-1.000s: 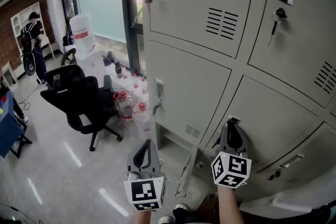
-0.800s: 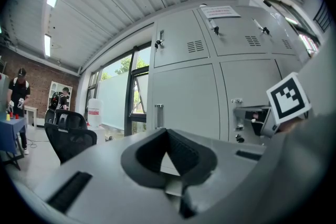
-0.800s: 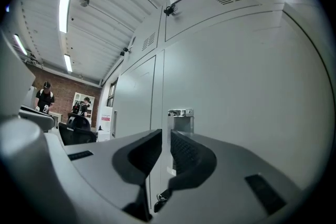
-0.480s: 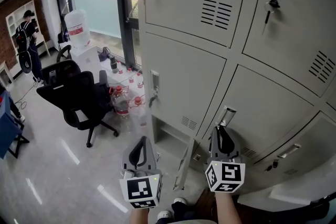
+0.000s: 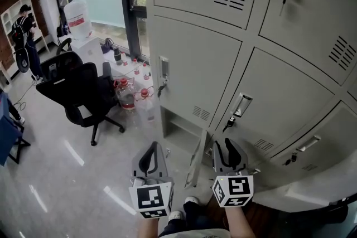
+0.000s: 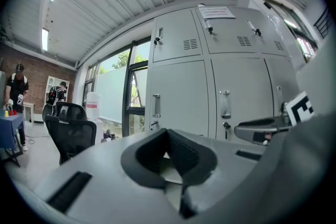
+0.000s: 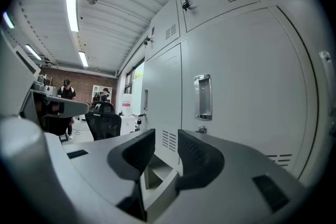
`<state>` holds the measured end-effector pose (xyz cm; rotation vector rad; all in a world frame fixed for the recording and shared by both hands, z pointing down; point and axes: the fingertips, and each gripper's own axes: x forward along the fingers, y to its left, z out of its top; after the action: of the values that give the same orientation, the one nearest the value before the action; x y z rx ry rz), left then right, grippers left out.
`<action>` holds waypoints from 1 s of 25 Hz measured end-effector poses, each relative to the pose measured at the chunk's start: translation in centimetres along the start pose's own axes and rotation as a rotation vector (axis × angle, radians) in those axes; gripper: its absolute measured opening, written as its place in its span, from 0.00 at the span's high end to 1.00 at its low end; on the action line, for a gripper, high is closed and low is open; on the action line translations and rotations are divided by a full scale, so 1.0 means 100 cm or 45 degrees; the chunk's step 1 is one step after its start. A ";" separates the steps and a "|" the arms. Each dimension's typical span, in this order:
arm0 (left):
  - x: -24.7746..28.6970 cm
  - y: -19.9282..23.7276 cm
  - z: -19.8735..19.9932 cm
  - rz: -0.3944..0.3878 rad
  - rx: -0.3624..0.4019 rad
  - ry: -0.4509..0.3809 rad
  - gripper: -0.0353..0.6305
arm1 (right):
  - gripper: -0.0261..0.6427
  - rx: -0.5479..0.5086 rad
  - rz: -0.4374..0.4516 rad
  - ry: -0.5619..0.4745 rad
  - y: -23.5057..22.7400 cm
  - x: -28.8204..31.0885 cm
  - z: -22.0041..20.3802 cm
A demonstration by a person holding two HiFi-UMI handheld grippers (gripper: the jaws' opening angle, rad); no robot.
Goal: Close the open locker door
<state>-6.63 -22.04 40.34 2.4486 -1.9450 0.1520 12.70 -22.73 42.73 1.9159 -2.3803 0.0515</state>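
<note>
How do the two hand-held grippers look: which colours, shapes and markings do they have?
Both the left gripper and the right gripper have light grey bodies with black ribbed pads inside the jaws. Each carries a white cube printed with black square markers. No cables show. The right gripper's jaws are opening, nothing between them.

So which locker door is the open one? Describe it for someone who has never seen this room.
Find the grey locker bank filling the right of the head view. Follow its left column down to the bottom row at floor level. The door there swings out towards the camera, seen edge-on, leaving its compartment exposed; every other door in view sits flush.
</note>
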 end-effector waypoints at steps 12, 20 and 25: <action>-0.035 0.010 -0.049 -0.004 -0.030 0.135 0.95 | 0.76 0.043 0.075 0.212 0.050 -0.029 -0.072; -0.050 0.013 -0.071 -0.014 -0.029 0.189 0.95 | 0.76 0.092 0.084 0.341 0.066 -0.044 -0.119; -0.056 0.014 -0.080 -0.026 -0.016 0.205 0.95 | 0.76 0.100 0.084 0.406 0.072 -0.050 -0.143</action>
<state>-9.79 -16.41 47.78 2.3653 -1.8489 0.3246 7.38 -15.18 56.73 1.7071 -2.2541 0.4264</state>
